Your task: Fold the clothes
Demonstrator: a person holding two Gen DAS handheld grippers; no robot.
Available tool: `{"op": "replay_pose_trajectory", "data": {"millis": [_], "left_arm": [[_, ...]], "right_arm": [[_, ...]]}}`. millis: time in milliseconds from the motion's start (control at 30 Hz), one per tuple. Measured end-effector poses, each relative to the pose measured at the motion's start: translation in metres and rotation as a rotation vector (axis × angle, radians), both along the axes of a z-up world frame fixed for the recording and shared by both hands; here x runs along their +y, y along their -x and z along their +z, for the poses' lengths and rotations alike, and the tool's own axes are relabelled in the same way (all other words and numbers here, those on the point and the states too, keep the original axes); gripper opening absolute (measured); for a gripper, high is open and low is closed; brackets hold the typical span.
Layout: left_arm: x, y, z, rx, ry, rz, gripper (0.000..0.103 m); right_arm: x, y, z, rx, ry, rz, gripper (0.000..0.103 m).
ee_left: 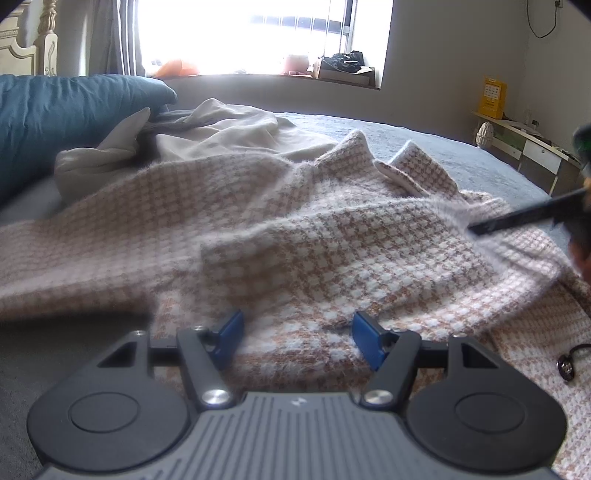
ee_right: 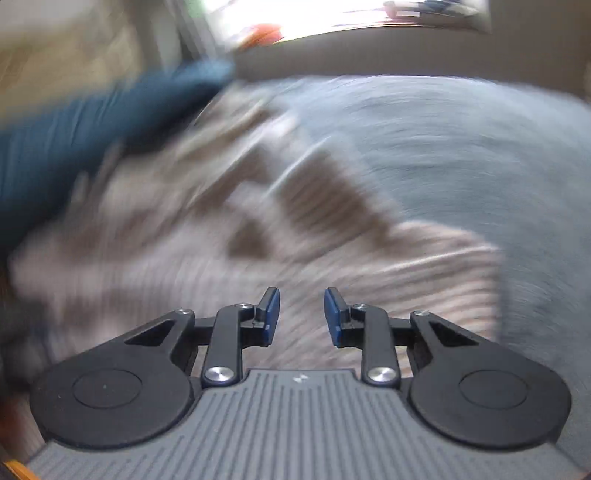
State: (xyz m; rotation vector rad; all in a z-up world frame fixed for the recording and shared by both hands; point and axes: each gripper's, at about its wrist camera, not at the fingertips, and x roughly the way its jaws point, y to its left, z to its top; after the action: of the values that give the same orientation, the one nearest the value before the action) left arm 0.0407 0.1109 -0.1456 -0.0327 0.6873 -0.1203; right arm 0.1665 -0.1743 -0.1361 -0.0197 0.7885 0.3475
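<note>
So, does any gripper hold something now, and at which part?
Nothing is held. The left gripper and the right gripper are both open above the checked coat.

The right gripper (ee_right: 301,317) hangs over a heavily blurred pinkish-beige garment (ee_right: 192,236), its blue-padded fingers (ee_right: 271,314) parted with nothing between them. The garment lies rumpled on a grey-blue bed (ee_right: 461,155), whose bare cover spreads to its right. A teal pillow (ee_right: 85,136) sits at the garment's upper left. Beyond the garment, a bright window (ee_right: 332,14) glares.
</note>
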Motion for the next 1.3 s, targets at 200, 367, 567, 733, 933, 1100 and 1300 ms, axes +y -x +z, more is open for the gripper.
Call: {"op": "replay_pose_trajectory", "data": {"millis": [200,367,567,733,933,1100,1300], "left_arm": [[0.001,0.013,0.009,-0.01,-0.022,0.01,0.067],[0.005,0.027,0.017,-0.043,-0.028,0.027,0.067],[0.011,0.018,0.009,-0.002,-0.016,0.063,0.068],[0.033,0.022,0.013,0.004,0.077,0.114,0.068],[0.094,0.028,0.017,-0.001,0.238,0.285,0.068],[0.163,0.024,0.015,0.01,0.413,0.526,0.07],[0.241,0.014,0.004,0.005,0.635,0.81,0.072]], "right_arm": [[0.079,0.015,0.0,-0.099,0.117,0.095,0.016],[0.124,0.024,-0.001,-0.123,0.125,0.123,0.015],[0.175,0.046,0.003,-0.122,0.12,0.311,0.016],[0.181,0.061,0.018,-0.164,0.066,0.354,0.016],[0.181,0.048,-0.002,-0.031,0.036,0.323,0.018],[0.171,0.043,-0.003,0.026,-0.061,0.272,0.02],[0.17,0.044,-0.004,0.035,-0.075,0.263,0.02]]}}
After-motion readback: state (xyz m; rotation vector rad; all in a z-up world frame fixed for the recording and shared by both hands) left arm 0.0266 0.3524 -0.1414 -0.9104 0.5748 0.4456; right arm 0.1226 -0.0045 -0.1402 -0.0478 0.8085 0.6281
